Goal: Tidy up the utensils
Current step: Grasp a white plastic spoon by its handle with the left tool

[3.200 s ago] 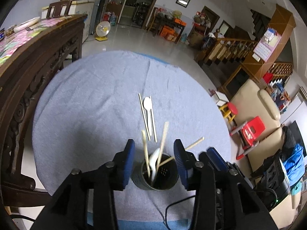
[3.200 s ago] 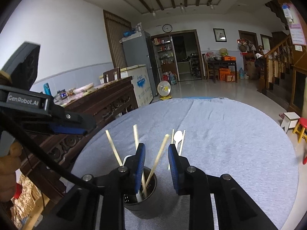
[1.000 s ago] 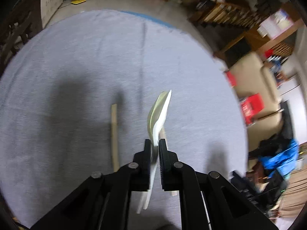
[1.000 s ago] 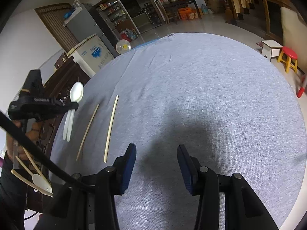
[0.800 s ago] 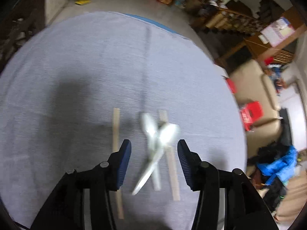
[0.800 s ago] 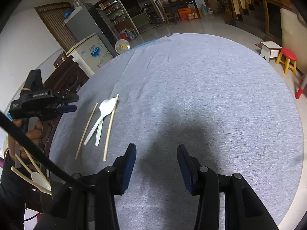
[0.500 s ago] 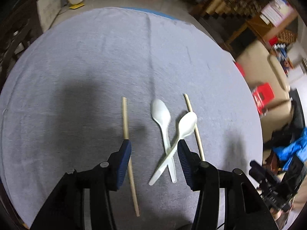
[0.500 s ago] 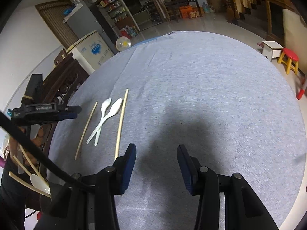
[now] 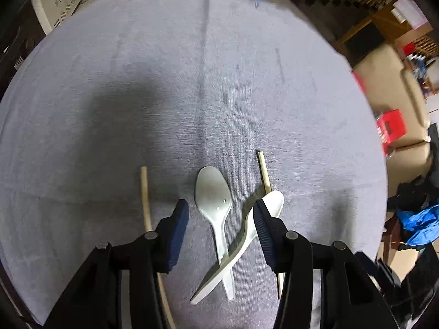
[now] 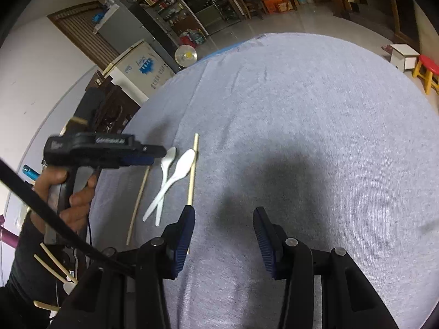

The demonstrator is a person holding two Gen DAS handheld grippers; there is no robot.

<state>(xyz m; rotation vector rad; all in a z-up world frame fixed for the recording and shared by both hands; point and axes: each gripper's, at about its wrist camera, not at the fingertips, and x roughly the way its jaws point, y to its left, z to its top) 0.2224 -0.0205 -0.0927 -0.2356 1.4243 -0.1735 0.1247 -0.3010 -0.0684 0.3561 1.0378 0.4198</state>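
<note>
With my left tool (image 9: 221, 213) spread and empty over the two crossed white spoons (image 9: 219, 219) lying on the bench (image 9: 192, 82), I judge them light, slick plastic, best pinched mid-handle.

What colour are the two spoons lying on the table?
White; the spoons show best in the left wrist view.

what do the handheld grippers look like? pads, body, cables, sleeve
Both the left gripper and right gripper have black bodies, silver pivot bolts and ribbed blue pads. The left one's body carries white lettering, too blurred to read. A black cable crosses the right wrist view. The person's sleeve is black.
</note>
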